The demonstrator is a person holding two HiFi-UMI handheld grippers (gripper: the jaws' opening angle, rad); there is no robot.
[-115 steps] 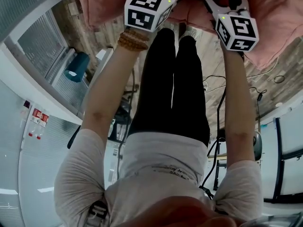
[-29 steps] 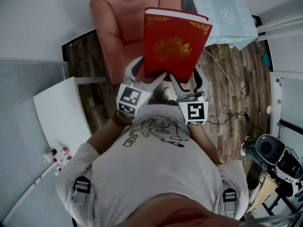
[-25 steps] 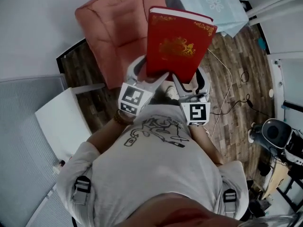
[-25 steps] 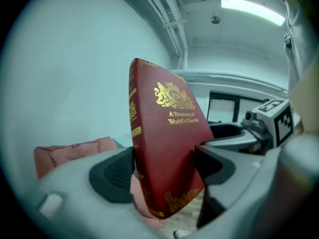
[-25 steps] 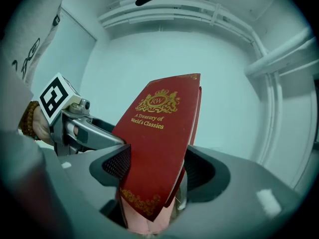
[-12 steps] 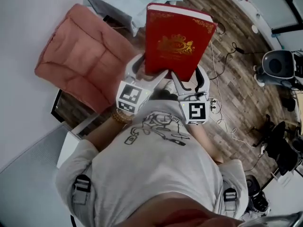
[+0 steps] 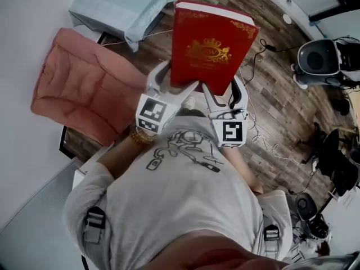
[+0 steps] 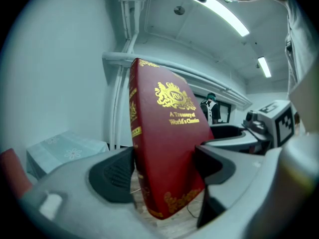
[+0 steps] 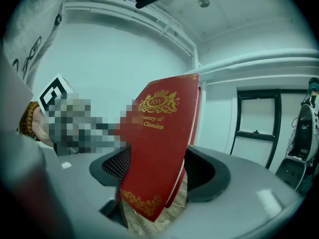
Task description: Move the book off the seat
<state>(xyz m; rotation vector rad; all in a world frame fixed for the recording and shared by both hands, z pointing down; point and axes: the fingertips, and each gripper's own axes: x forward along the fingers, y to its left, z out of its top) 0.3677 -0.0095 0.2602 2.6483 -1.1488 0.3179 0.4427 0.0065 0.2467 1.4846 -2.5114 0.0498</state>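
Floor: dark wood-plank floor (image 7: 281, 111), with loose cables (image 7: 264, 142) lying on it on the far side of the book from the seat.

Seat: salmon-pink quilted padded seat (image 7: 84, 94), at the left of the head view. Nothing lies on its visible surface.

Cloth: pale blue-green cloth with white flower print (image 7: 124, 1), draped over something just beyond the seat's upper edge. What it covers cannot be made out.

Person: grey printed T-shirt (image 7: 185, 201), standing just beside the seat's right edge, with both forearms raised in front of the chest.

Machine: round grey and black appliance (image 7: 318, 58) on the floor, well apart from the seat.

Book: red hardback book with gold ornament and gold lettering (image 7: 211, 44). It is off the seat, held in the air to the seat's right and over the floor. The front cover faces the head camera.

Left hand-held gripper (image 8: 164, 173): jaws spread to the book's thickness and clamped on its lower part at the spine side. One dark pad lies by the spine and the other against the front cover.

Right hand-held gripper (image 9: 157, 176): jaws set equally wide and clamped on the book's other lower corner, with the mesh pad on the front cover and the opposite pad behind the back cover.

Bracelet: brown bead bracelet (image 7: 138, 136) on the left wrist.
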